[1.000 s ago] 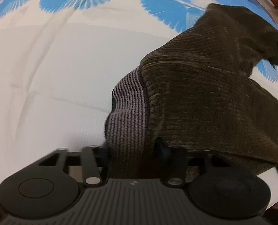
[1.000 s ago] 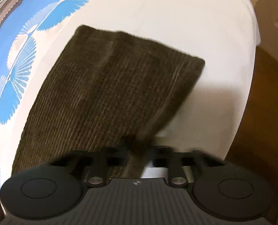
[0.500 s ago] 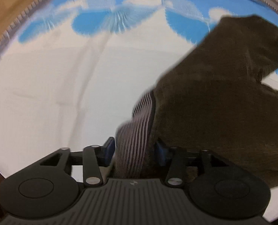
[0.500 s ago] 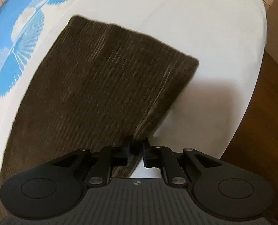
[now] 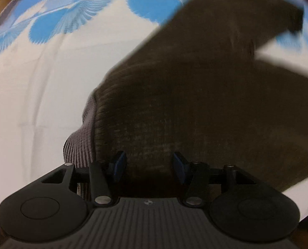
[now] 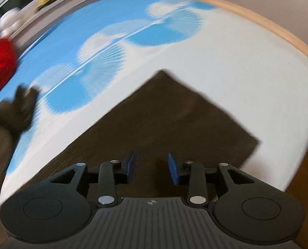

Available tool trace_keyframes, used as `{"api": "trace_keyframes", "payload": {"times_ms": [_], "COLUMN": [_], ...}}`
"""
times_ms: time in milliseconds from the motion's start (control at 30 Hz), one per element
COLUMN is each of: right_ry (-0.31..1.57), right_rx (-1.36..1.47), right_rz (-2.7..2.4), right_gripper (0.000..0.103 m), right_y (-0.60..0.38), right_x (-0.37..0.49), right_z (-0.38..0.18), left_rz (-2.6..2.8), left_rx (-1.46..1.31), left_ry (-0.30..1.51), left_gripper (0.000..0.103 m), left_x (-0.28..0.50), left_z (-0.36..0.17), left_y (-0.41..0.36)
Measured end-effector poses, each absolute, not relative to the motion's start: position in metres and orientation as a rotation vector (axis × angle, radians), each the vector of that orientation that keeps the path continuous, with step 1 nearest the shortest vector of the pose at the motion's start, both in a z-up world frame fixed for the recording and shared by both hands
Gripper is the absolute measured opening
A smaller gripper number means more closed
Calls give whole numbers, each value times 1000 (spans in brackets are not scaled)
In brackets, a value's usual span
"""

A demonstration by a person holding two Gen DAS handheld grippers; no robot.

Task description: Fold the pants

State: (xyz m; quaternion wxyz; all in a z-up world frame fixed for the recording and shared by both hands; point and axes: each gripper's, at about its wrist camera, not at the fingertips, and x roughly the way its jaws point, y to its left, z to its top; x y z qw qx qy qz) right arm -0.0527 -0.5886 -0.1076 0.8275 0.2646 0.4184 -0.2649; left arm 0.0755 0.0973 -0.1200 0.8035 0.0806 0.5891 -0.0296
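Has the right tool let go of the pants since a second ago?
Yes. The right tool has just been opening and has drawn back from the pants, which lie flat on the sheet.

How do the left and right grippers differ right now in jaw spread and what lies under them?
The left gripper stands wider than the right gripper, whose jaws have just been opening. The left is over the bunched waistband end of the pants; the right is over a flat folded leg. Both are open, pads clear of fabric.
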Motion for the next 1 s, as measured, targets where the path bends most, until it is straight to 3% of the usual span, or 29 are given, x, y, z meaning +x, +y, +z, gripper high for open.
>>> {"api": "trace_keyframes", "payload": {"times_ms": [167,367,800,1000], "right_ry": [893,819,612,654], "right_rx": [460,482,303,186], "right_rz": [-487,-398,-43,98], "right_gripper": [40,40,40,40], "right_y": [-556,-528,-383,-317], "right_x": [-28,1,60,90], "right_z": [-100,-82,-27,-33], "left_rz": [-47,38,27,18], "left_rx": [17,-136,-142,-126], "left_ry": [1070,997,1026,1047], "left_gripper": [60,60,60,81], "left_x": [79,87,122,153], "left_z": [-86,-72,-73,-75], "left_y": [109,129,112,99]}}
